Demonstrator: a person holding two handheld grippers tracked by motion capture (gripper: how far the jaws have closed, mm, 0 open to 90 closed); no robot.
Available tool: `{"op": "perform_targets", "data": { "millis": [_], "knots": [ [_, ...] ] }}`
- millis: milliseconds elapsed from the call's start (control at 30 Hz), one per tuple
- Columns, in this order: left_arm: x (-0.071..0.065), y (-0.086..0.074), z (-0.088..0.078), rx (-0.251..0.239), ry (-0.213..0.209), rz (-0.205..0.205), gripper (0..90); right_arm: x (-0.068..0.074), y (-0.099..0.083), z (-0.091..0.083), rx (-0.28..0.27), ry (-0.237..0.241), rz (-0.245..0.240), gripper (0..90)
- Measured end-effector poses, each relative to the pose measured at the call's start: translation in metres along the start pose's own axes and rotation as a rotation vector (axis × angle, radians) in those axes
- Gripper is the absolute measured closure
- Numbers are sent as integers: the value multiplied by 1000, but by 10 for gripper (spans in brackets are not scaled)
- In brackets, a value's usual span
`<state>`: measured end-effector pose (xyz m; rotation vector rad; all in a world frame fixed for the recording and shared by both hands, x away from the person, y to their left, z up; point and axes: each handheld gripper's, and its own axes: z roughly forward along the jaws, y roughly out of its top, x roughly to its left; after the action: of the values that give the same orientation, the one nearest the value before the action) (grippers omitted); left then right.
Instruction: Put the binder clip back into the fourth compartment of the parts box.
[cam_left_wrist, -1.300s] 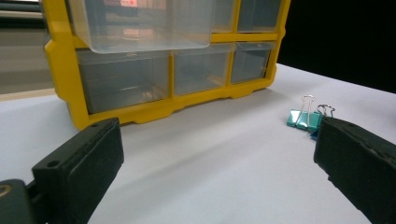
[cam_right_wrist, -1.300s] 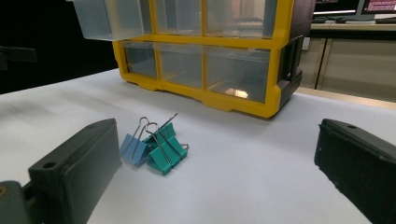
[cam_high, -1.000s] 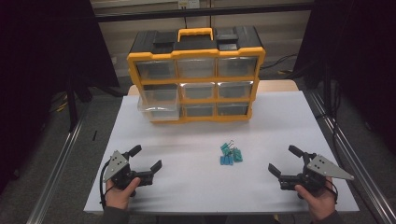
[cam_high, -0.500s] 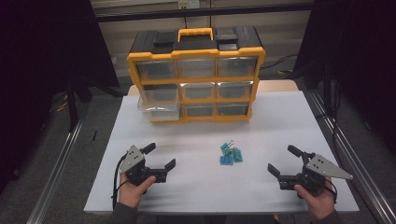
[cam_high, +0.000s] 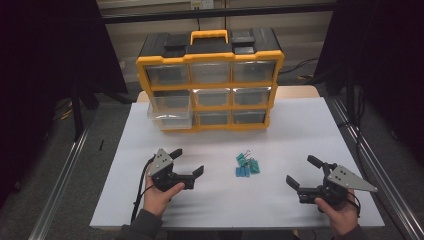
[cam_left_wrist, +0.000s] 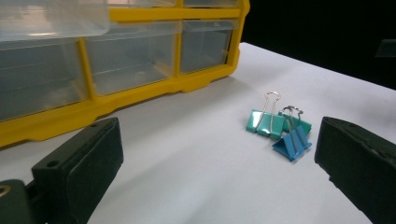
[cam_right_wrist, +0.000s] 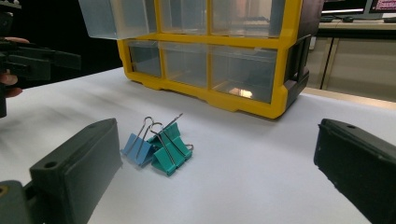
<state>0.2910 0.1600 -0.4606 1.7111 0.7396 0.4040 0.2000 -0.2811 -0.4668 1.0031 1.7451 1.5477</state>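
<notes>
While the binder clips (cam_high: 247, 165) lie bunched together on the white table (cam_high: 310, 125), near its middle and in front of the yellow organizer (cam_high: 210, 82), nothing has been picked up yet. Your left tool (cam_high: 188, 161) sits near the clips on their left, jaws spread wide and empty; your right tool (cam_high: 303, 173) waits farther off on their right, equally wide and empty. One drawer (cam_high: 170, 111) on the organizer's left stands pulled out — likely where the clips go — so every clip remains to be moved.
</notes>
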Motion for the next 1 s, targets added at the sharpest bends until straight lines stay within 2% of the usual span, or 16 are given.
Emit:
{"op": "perform_targets", "data": {
  "millis": [333, 433, 467, 667, 700, 800, 933, 1000],
  "knots": [
    [-8, 4, 16, 15, -33, 30, 15, 0, 0, 0, 0, 1, 0, 1],
    [-11, 6, 23, 13, -49, 18, 15, 0, 0, 0, 1, 1, -2, 1],
    [-13, 8, 25, 27, -51, 28, 15, 0, 0, 0, 1, -1, 0, 1],
    [-18, 10, 35, 41, -69, 20, 15, 0, 0, 0, 1, 0, 1, 1],
    [-18, 10, 39, 50, -88, 21, 15, 0, 0, 0, 0, 0, 1, 1],
    [-20, 11, 43, 38, -94, 12, 15, 0, 0, 0, 1, 2, 1, 1],
    [-20, 13, 49, 47, -90, 31, 16, 0, 0, 0, 1, 3, -1, 1],
    [-21, 14, 55, 46, -102, 37, 16, 0, 0, 0, 1, 3, -1, 1]
  ]
}}
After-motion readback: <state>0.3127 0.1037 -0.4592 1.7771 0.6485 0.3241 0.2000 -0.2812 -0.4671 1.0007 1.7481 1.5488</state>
